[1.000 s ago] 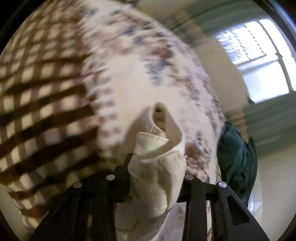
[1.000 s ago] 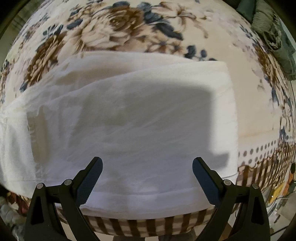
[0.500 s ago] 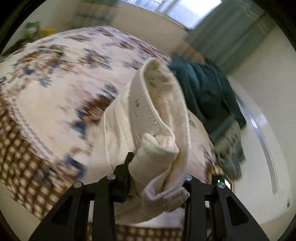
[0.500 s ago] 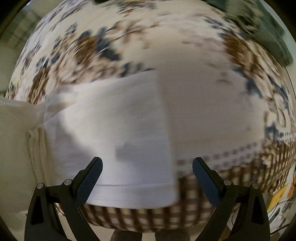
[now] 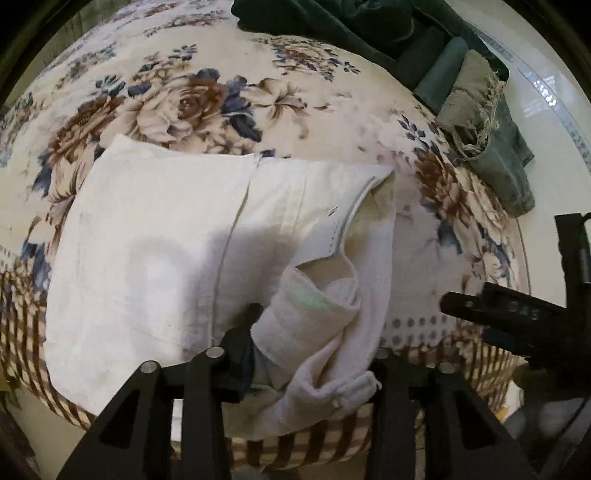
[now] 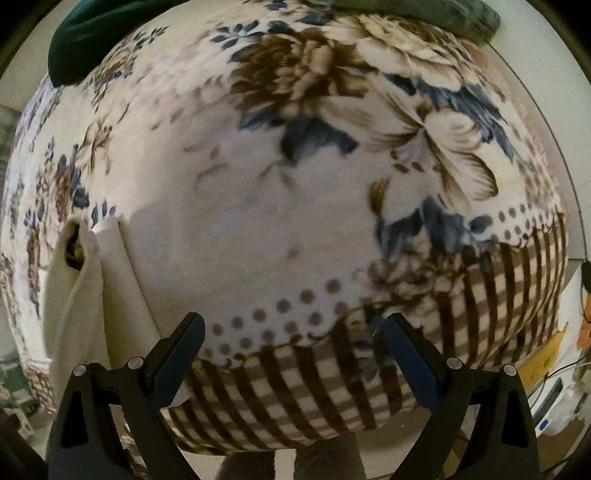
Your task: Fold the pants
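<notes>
On a bed's floral blanket (image 5: pixel 192 103), the white pants (image 5: pixel 155 236) lay folded near the checked edge. The left gripper (image 5: pixel 310 354) pinched a bunched end of the pants. The right gripper (image 6: pixel 293 339), fingers spread and empty, hovered over bare blanket beside the pants. Dark green clothes (image 5: pixel 369 26) lay behind.

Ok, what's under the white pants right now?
The white pants lie folded on the floral blanket, bunched end clamped in the left gripper. Anything beneath the folds is hidden.
</notes>
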A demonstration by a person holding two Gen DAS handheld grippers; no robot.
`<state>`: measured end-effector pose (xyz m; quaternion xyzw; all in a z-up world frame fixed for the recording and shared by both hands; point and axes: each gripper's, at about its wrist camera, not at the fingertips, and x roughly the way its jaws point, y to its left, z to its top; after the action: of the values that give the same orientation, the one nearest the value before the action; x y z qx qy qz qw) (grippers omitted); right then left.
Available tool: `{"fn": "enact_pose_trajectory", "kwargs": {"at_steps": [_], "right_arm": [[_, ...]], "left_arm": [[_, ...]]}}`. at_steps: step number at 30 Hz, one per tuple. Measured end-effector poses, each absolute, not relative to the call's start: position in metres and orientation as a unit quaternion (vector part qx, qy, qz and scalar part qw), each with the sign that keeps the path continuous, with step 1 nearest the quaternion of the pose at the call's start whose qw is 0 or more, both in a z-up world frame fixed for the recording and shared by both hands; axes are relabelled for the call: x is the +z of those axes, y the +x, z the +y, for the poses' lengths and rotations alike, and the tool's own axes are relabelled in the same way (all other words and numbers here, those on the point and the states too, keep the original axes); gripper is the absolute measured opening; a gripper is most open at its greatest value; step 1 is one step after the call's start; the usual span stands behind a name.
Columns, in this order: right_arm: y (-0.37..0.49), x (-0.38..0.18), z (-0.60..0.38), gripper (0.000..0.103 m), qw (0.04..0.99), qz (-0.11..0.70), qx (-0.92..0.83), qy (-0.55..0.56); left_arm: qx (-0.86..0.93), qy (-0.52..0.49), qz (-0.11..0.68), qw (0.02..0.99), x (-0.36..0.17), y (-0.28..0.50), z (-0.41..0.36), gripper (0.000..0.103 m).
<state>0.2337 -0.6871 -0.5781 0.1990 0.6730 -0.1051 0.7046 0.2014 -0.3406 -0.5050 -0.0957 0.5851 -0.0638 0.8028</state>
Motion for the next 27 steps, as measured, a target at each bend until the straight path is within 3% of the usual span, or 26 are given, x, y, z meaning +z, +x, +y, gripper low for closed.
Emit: {"fn": "enact_pose_trajectory", "kwargs": {"at_steps": [4, 10, 17, 18, 19, 20, 22, 27], "right_arm": [[0.227, -0.576, -0.701, 0.099, 0.701, 0.661, -0.061, 0.262], [0.249, -0.588, -0.673, 0.102, 0.678, 0.652, 0.06, 0.335], [0.28, -0.637, -0.62, 0.102, 0.668, 0.661, 0.087, 0.331], [0.283, -0.637, -0.613, 0.093, 0.671, 0.659, 0.091, 0.328], [0.287, -0.635, -0.606, 0.076, 0.674, 0.653, 0.098, 0.33], [0.291, -0.632, -0.599, 0.035, 0.68, 0.646, 0.104, 0.331], [0.293, -0.614, -0.586, 0.011, 0.708, 0.644, 0.08, 0.279], [0.287, -0.549, -0.587, 0.008, 0.766, 0.596, 0.08, 0.226]], "left_arm": [[-0.097, -0.085, 0.58, 0.805, -0.492, 0.197, -0.351, 0.076], [-0.096, -0.114, 0.566, 0.811, -0.457, 0.197, -0.309, 0.078], [0.045, -0.166, 0.558, 0.812, -0.461, 0.237, -0.161, 0.078], [0.059, -0.166, 0.556, 0.813, -0.465, 0.243, -0.145, 0.078], [0.068, -0.164, 0.555, 0.813, -0.468, 0.246, -0.134, 0.078], [0.078, -0.161, 0.555, 0.813, -0.472, 0.251, -0.122, 0.078], [0.083, -0.161, 0.555, 0.812, -0.478, 0.258, -0.111, 0.078], [0.071, -0.175, 0.563, 0.805, -0.492, 0.273, -0.108, 0.078]]}}
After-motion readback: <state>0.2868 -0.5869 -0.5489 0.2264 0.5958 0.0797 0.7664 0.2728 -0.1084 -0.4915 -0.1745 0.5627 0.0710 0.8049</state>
